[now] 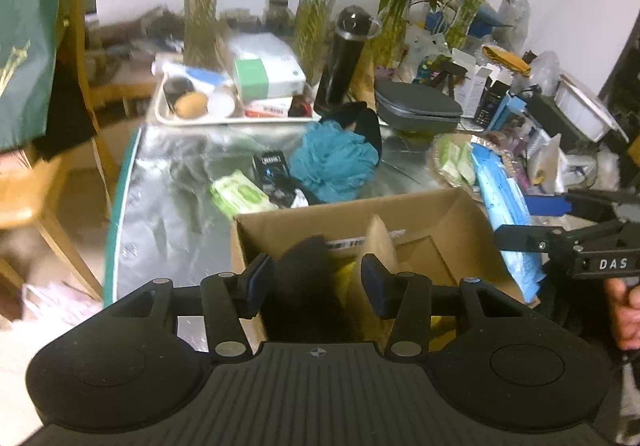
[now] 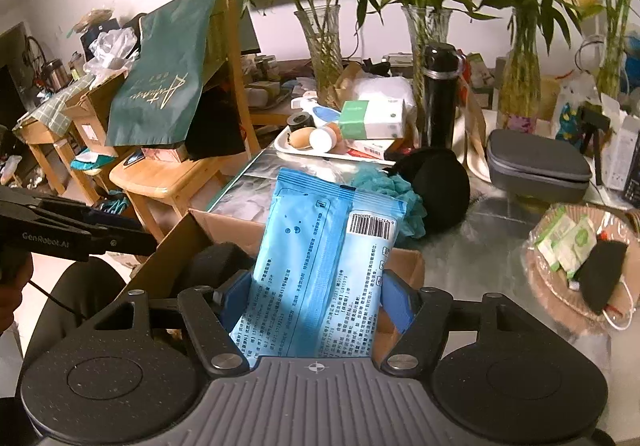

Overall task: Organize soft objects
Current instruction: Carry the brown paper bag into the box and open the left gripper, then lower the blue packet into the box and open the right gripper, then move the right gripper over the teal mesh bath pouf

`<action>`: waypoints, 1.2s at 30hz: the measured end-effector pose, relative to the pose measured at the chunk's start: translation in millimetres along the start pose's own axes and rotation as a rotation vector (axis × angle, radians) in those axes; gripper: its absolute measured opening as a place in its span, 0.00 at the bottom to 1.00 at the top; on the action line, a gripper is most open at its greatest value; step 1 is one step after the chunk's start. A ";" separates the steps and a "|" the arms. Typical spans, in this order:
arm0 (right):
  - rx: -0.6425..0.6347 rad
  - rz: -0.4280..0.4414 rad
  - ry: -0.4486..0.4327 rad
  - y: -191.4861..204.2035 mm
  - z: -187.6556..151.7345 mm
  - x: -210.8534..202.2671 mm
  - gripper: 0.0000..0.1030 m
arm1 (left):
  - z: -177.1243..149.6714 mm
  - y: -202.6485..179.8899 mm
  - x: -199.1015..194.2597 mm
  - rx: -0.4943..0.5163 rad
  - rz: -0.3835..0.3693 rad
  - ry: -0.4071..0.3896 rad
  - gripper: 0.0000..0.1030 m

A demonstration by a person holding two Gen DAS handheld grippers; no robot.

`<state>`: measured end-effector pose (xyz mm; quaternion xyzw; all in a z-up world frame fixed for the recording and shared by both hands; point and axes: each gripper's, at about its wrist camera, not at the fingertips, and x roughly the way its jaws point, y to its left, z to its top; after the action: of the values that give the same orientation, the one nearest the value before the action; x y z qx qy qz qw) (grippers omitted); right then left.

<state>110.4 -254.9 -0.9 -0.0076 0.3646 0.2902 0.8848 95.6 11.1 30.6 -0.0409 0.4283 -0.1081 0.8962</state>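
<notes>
While the right gripper (image 2: pixel 316 300) clamps the blue packet (image 2: pixel 320 246) over the cardboard box (image 1: pixel 448 213), the left gripper (image 1: pixel 318 280) stands half-open around a black soft object (image 1: pixel 304 278) (grip unclear); next, lower and release.

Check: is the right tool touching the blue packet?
Touching. The right wrist view shows the right tool with both blue pads pressed against the blue packet sides.

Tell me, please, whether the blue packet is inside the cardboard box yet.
Not yet. The blue packet stands upright between the right gripper fingers, held above the open cardboard box, its lower end near the rim.
</notes>
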 end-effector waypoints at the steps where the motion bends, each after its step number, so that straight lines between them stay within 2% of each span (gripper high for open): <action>1: -0.006 -0.002 0.000 2.2 1.1 0.4 0.70 | 0.1 -1.2 -1.2 0.006 0.007 -0.006 0.47; 11: -0.047 -0.004 0.036 16.6 6.1 13.8 0.71 | -2.6 -2.8 -2.5 0.045 0.068 -0.028 0.50; 12: -0.058 -0.003 0.056 18.6 5.5 18.3 0.75 | -2.7 -2.6 -1.9 0.047 0.070 -0.027 0.53; 13: -0.067 -0.002 0.073 18.9 5.9 23.6 0.85 | -3.2 -2.2 -1.6 0.049 0.073 -0.028 0.60; 15: -0.088 -0.027 0.094 21.6 3.8 31.4 0.97 | -4.0 -1.5 -2.5 0.050 0.082 -0.038 0.64; 16: -0.096 -0.037 0.094 22.7 1.8 33.0 0.98 | -4.2 -1.0 -3.0 0.051 0.085 -0.040 0.66; 24: -0.103 -0.081 0.131 21.7 -7.8 41.6 1.00 | -4.7 3.4 -2.5 0.056 0.098 -0.048 0.68; 36: -0.041 -0.116 0.096 1.2 -6.0 40.1 1.00 | -5.2 11.5 3.4 0.047 0.107 -0.082 0.68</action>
<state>128.6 -234.9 -31.2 -0.0610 0.3996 0.2450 0.8812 95.4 21.7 22.8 -0.0016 0.3902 -0.0684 0.9182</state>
